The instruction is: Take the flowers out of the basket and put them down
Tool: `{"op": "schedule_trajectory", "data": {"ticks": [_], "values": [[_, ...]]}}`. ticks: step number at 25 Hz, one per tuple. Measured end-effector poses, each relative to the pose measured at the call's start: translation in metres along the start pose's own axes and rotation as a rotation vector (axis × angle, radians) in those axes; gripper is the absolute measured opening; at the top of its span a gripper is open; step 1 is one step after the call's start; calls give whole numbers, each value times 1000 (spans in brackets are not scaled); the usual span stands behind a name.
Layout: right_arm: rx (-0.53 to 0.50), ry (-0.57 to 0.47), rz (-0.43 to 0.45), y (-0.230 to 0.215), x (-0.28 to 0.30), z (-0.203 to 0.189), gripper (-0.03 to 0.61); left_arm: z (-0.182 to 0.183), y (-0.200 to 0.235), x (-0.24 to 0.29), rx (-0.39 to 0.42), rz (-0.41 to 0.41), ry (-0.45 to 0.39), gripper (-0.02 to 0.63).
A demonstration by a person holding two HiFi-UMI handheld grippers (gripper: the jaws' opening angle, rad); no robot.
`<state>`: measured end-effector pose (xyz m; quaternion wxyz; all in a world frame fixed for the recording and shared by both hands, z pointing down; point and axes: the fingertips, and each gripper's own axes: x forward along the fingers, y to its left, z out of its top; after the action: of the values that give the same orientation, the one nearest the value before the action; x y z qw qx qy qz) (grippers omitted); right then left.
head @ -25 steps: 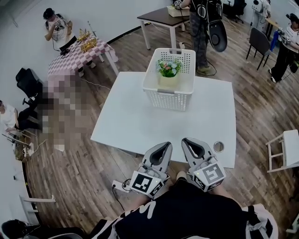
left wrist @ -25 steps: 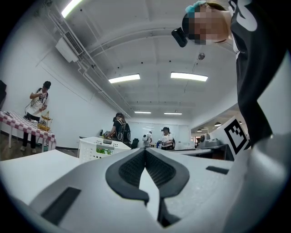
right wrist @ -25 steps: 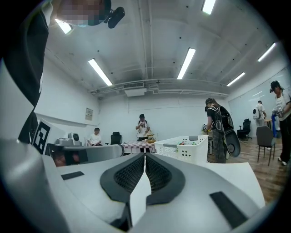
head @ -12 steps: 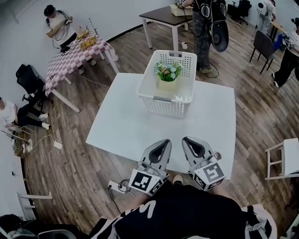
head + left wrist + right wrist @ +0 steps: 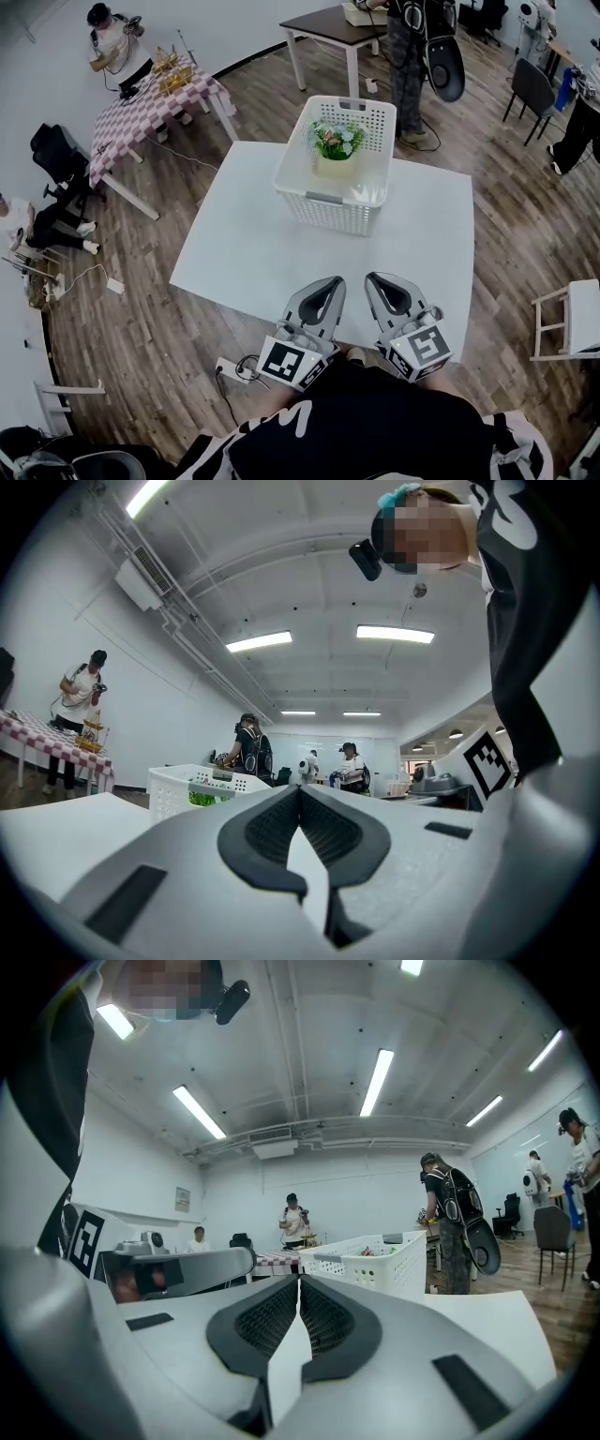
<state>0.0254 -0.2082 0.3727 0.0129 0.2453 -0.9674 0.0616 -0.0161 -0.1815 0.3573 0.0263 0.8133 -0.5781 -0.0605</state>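
Hovering side by side at table (image 5: 234, 246) edge, left gripper (image 5: 329, 282), right gripper (image 5: 376, 279), both jaws together, empty

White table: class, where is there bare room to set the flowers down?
Free: the white table's half between the white plastic basket and the near edge, and strips either side of the basket. Crowded: only the far middle.

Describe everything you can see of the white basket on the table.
The basket is white, plastic-looking and rectangular, with perforated walls, a broad rim and a handle at each short end. It stands upright on the far half of the white table, slightly skewed to its edges. A small pot of flowers sits inside, toward the far end. Nothing else touches it.
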Motion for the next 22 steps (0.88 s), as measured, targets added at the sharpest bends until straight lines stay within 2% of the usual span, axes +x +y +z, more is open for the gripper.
{"op": "schedule_trajectory", "data": {"ticks": [13,22], "values": [[30,17,61,15,34,-9,23,-9,33,-12,-7,66,40,5],[15,0,0,-4,70,6,23,4,78,14,-3,28,16,5]]}}
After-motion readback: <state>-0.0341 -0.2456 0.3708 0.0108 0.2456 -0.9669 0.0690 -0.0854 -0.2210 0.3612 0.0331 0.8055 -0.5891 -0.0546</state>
